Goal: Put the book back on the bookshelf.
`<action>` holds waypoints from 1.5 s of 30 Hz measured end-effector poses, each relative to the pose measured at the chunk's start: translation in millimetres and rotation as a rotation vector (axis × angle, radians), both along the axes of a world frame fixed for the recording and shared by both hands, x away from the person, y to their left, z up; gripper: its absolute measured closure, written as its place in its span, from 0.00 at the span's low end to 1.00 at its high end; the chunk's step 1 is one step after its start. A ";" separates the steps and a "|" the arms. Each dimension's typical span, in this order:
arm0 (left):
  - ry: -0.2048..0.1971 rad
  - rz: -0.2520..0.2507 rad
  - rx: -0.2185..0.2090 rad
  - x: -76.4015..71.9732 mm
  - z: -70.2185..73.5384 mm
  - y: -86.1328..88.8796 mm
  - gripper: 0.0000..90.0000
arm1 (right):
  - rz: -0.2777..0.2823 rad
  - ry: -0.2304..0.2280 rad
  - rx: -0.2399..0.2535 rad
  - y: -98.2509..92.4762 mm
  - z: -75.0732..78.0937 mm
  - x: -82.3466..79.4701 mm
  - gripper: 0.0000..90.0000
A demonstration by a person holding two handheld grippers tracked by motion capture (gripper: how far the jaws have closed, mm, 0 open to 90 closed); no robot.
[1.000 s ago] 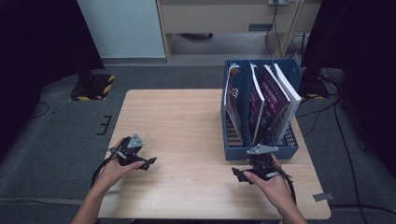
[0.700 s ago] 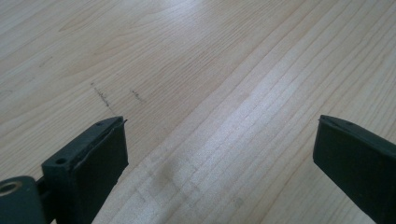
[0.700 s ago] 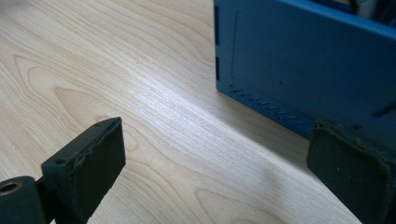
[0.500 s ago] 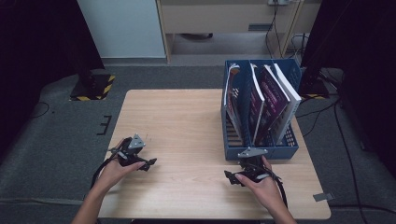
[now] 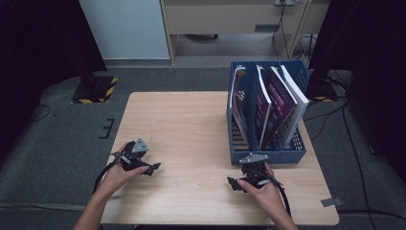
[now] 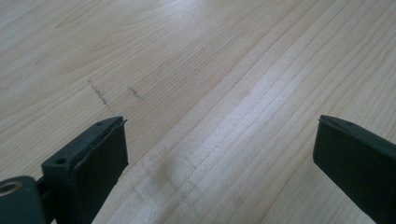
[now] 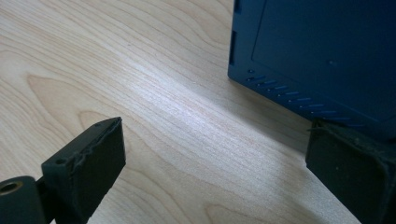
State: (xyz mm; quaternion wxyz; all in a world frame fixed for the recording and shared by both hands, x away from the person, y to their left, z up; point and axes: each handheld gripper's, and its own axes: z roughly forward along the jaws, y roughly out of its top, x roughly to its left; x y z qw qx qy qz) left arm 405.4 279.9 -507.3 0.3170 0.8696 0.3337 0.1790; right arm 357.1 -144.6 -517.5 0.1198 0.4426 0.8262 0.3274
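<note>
A blue file rack (image 5: 268, 155) holding books (image 5: 275, 103) stands just beyond the right tool (image 5: 238, 184), which rests on the wooden surface (image 5: 191, 124). The left tool (image 5: 149, 168) lies well apart from it, its tip pointing toward the right tool.

High view dim, dark surroundings, soft focus; overhead light leaves pale glare streaks on table (image 6: 243, 130); near jaws blurred.

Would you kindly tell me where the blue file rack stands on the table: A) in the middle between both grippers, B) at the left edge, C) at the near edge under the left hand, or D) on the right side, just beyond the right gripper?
D: the rack stands on the table's right side, just beyond the right gripper.
</note>
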 end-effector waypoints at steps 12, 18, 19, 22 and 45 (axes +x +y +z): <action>0.007 0.001 0.008 -0.2 -1.3 0.0 0.03 | -0.021 0.013 -0.055 2.2 -7.1 2.7 0.06; 0.004 -0.003 0.014 -0.1 -1.6 -0.2 0.03 | -0.031 0.011 -0.042 2.4 -9.2 1.8 0.06; 0.004 -0.003 0.014 -0.1 -1.7 -0.2 0.03 | -0.027 0.009 -0.044 2.1 -9.5 1.5 0.06; 0.004 -0.002 0.016 0.0 -1.8 -0.2 0.03 | -0.024 0.002 -0.046 2.1 -10.3 0.7 0.06; 0.001 -0.005 0.046 -1.0 -4.9 -1.0 0.03 | -0.048 -0.109 -0.026 7.2 -21.5 -6.2 0.01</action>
